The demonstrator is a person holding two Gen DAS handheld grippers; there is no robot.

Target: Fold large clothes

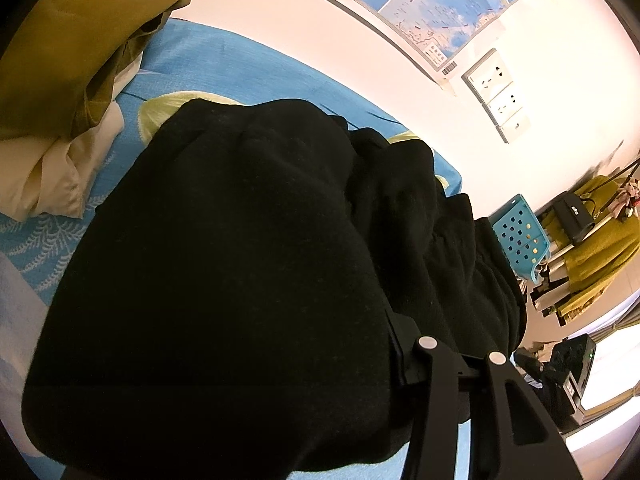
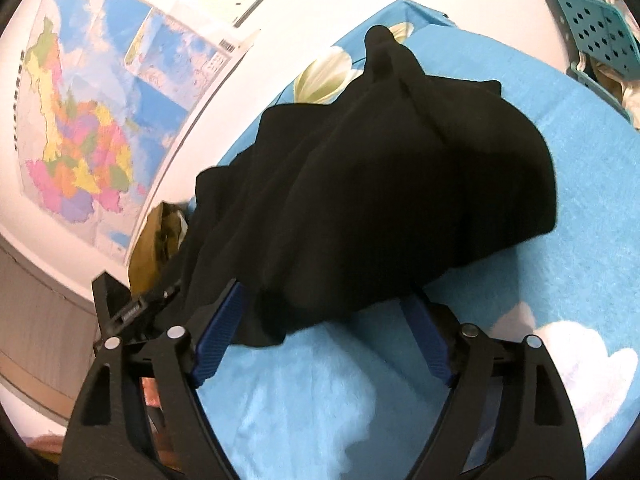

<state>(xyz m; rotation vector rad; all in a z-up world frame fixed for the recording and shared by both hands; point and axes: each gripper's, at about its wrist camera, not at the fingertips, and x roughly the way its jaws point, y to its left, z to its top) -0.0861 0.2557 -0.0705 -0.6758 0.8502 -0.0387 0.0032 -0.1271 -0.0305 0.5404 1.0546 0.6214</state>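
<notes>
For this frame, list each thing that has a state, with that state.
Black garment: bunched on the bed, not folded flat.
Right tongs: open, straddling the garment's near edge, fingertips hidden beneath it.
Left tongs: mostly hidden under the garment; open or shut cannot be told.
Blue bedsheet: spread flat under the garment.
Olive pillow: stacked on a cream pillow.

White wall (image 2: 320,8) with map (image 2: 84,120) behind blue bed (image 2: 580,184).

One black garment (image 2: 392,184) lies on one blue bed (image 2: 560,184). One olive pillow (image 1: 72,40), one cream pillow (image 1: 60,176), two wall maps (image 2: 84,120), one teal basket (image 1: 520,236).
</notes>
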